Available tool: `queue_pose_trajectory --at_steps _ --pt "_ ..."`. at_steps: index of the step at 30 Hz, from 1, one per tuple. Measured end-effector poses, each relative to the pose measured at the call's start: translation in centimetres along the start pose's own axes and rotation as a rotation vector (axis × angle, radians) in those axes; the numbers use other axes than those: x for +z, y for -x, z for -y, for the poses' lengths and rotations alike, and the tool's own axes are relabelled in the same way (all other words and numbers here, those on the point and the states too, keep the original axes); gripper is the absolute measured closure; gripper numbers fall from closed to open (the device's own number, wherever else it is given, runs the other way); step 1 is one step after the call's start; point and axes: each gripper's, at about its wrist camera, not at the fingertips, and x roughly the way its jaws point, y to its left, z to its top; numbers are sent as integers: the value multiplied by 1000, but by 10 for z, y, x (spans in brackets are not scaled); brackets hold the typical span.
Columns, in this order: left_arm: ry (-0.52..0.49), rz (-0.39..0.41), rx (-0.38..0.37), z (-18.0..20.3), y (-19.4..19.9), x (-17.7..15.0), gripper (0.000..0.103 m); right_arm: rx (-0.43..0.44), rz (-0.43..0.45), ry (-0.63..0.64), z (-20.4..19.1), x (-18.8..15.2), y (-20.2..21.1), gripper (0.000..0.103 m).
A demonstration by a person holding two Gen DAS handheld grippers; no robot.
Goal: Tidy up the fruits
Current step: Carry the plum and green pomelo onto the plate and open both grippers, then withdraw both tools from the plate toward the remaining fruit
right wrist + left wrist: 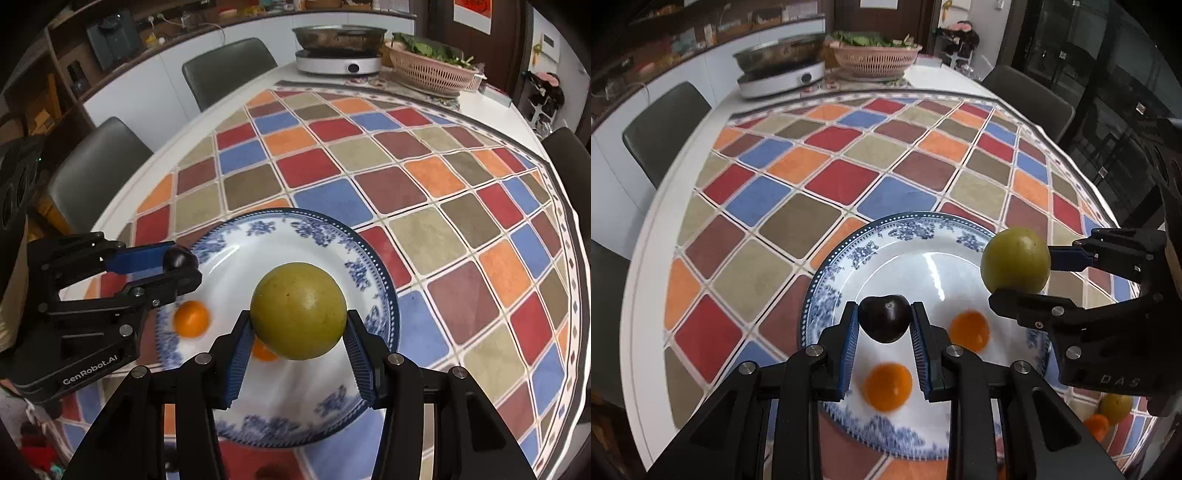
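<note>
A blue-and-white plate [905, 236] [295, 229] lies on the checkered tablecloth. Two small orange fruits [887, 386] [969, 331] lie on it; they also show in the right wrist view [191, 318] [263, 353]. My left gripper [884, 325] [181, 267] is shut on a dark plum [884, 323] [179, 259] above the plate's left part. My right gripper [298, 325] [1015, 269] is shut on a green round fruit [298, 311] [1015, 260] above the plate's right part.
A green fruit [1115, 408] and an orange fruit [1096, 426] lie on the cloth right of the plate. At the table's far end stand an induction cooker with a metal pan [781, 68] [339, 48] and a pink basket of greens [875, 55] [430, 68]. Chairs [665, 125] [229, 70] surround the table.
</note>
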Motion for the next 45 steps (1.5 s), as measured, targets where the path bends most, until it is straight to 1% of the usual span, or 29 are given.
queue_pose_trajectory --at_steps 3,7,12,14,15,18,21,23,24,26,29,30,32,34,36,38,40,44,45 --pt "-1 -23 16 -1 -16 8 75 -12 -36 -6 8 7 -16 53" --pt "-4 -32 22 0 -31 15 75 -33 -58 1 15 13 -30 53" --pt "10 -46 10 -1 -41 20 74 -12 -73 -3 19 15 -40 53" --pt "11 -45 6 0 -41 21 69 -2 -77 -4 21 15 -41 53" --pt "12 -36 10 0 -39 21 63 5 -76 -11 22 15 -41 53" --pt "0 -4 26 2 -28 21 61 15 -51 -22 24 14 -35 52" --pt "-9 29 71 5 -9 18 61 20 -30 -31 24 14 -25 52" --pt "-14 57 61 8 4 14 58 3 -5 -27 22 10 -15 52" --pt "-14 71 57 10 11 12 55 1 7 -23 20 8 -9 52" --pt "-16 98 49 13 25 7 55 3 25 -19 18 3 1 52" --pt "-25 128 67 21 44 -2 53 -4 58 -13 12 -7 20 52" --pt "-36 143 75 26 52 -7 50 -7 69 -16 10 -10 26 52" --pt "-53 165 76 33 63 -14 48 -7 94 -22 8 -17 39 51" --pt "-78 186 67 40 74 -24 46 -20 123 -33 6 -25 53 41" --pt "-88 202 76 46 85 -33 45 -55 157 -43 3 -34 68 41" --pt "-90 214 67 50 93 -40 44 -75 185 -52 2 -43 80 41" --pt "-93 230 61 56 104 -48 38 -93 203 -67 0 -52 91 41" --pt "-101 262 55 70 124 -65 36 -117 221 -87 -2 -71 111 41" --pt "-99 271 48 74 130 -71 33 -127 230 -98 -3 -77 117 41"
